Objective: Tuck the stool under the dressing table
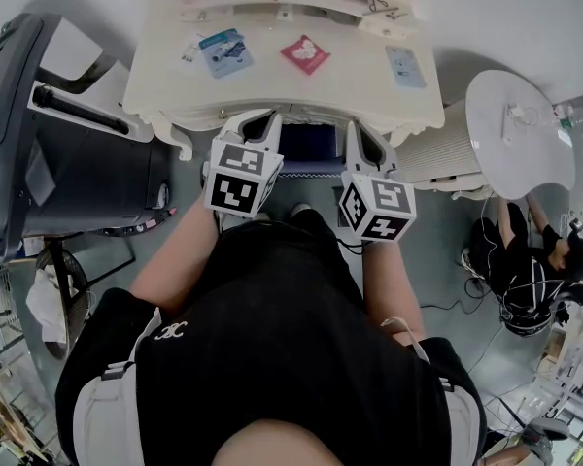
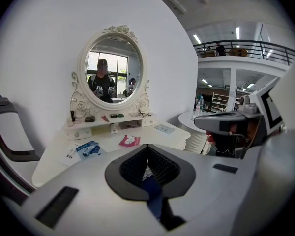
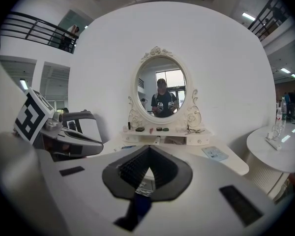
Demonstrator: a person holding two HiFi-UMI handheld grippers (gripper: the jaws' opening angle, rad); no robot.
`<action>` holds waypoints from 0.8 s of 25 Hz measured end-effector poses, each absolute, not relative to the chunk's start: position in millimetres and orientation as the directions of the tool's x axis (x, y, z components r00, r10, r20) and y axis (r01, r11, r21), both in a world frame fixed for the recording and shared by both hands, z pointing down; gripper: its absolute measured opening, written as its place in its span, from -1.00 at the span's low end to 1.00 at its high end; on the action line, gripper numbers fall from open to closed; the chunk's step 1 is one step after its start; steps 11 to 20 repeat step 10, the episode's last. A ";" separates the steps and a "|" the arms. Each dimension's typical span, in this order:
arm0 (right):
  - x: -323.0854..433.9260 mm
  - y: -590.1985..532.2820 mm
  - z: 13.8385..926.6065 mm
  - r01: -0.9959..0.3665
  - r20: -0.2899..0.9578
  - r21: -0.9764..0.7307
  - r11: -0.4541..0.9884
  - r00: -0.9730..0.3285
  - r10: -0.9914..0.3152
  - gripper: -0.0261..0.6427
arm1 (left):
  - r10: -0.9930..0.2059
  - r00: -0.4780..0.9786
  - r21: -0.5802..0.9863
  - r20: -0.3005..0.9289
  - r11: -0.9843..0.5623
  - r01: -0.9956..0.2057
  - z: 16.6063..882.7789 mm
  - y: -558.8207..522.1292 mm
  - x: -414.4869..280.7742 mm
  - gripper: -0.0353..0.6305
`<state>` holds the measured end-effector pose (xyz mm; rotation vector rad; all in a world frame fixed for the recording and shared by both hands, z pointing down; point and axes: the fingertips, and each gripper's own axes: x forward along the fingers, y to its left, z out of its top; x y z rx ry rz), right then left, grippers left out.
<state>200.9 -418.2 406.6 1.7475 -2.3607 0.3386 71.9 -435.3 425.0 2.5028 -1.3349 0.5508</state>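
Shirt (image 1: 291,357) fills foreground — stool (image 1: 311,149) half-hidden under table (image 1: 272,90).

Head view steeply down, 2 gripper views forward, close, all sharing dressing table (image 1: 272,85)

No wording is being shown clearly enough to be read; only a white interlocked double-C emblem (image 1: 171,331) is being displayed on the person's black shirt (image 1: 272,367).
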 end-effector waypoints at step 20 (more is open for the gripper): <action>197.6 -421.8 406.9 -0.955 0.296 -0.064 0.290 -0.296 -0.908 -0.90 | -0.735 0.511 0.046 0.447 -0.551 -0.833 425.8 -437.8 69.4 -0.87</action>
